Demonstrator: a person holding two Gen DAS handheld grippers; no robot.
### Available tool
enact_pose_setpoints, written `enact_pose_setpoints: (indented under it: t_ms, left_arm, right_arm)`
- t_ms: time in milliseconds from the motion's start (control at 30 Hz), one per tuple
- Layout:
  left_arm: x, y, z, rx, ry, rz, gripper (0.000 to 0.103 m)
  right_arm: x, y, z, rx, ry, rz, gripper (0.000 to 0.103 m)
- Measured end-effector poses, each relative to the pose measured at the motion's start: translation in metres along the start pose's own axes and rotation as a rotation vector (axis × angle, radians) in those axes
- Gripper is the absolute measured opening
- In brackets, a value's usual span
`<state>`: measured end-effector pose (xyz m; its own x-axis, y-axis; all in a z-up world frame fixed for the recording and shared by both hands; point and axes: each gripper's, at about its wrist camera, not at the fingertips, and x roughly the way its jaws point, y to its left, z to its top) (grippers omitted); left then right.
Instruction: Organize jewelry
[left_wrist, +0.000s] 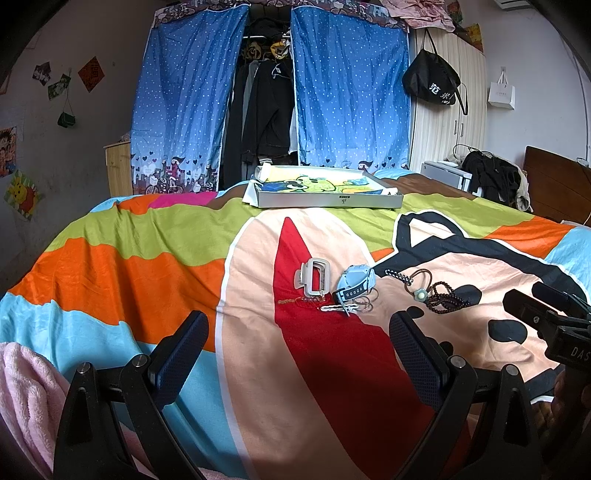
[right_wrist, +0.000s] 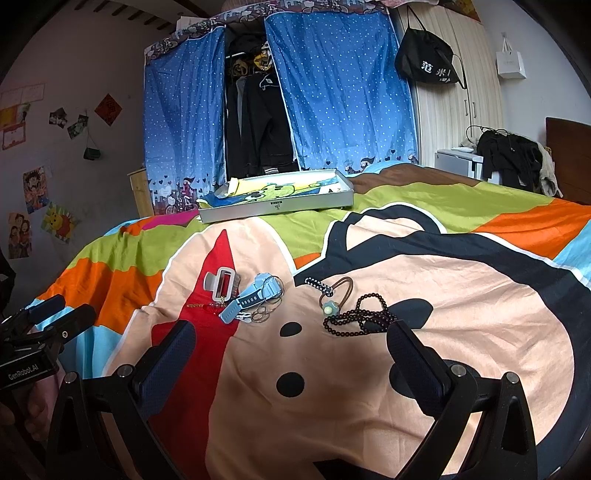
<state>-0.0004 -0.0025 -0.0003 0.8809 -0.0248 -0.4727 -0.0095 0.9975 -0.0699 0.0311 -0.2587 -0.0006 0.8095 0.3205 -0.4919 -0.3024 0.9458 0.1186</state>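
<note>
Both of our tools hang above the bed, spread wide and holding nothing: the left tool (left_wrist: 297, 332) faces the cluster on the red stripe, the right tool (right_wrist: 290, 341) faces the bead string. The jewelry lies loose on the cartoon bedspread (right_wrist: 461, 302), and the shallow white box (right_wrist: 277, 205) that we judge to be its home sits well beyond, at 12 o'clock from the pile.

From the right tool, the dark bead bracelet (right_wrist: 354, 317) is nearest, at about 1 o'clock, with the brown hair tie with a flower charm (right_wrist: 334, 295) just beyond it and a small black-and-white beaded strand (right_wrist: 317, 283) touching that. At 11 o'clock the blue watch (right_wrist: 255, 295) lies across a few thin rings (right_wrist: 264, 314), beside the white claw clip (right_wrist: 221, 282).

We would start with the beads, since they lie apart from the tangle. Come down nearly vertical, straddle the doubled strands where they bunch, and press slightly into the soft cover before closing, so the beads do not roll away. Lift slowly; the string may drag the hair tie along.
</note>
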Motion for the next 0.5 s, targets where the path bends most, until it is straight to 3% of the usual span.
enact_pose_setpoints:
  t_ms: [500]
  left_arm:
    - [0.0023, 0.0021, -0.0034, 0.0, 0.01, 0.01, 0.096]
  right_arm:
    - [0.0006, 0.0005, 0.0003, 0.002, 0.002, 0.0, 0.103]
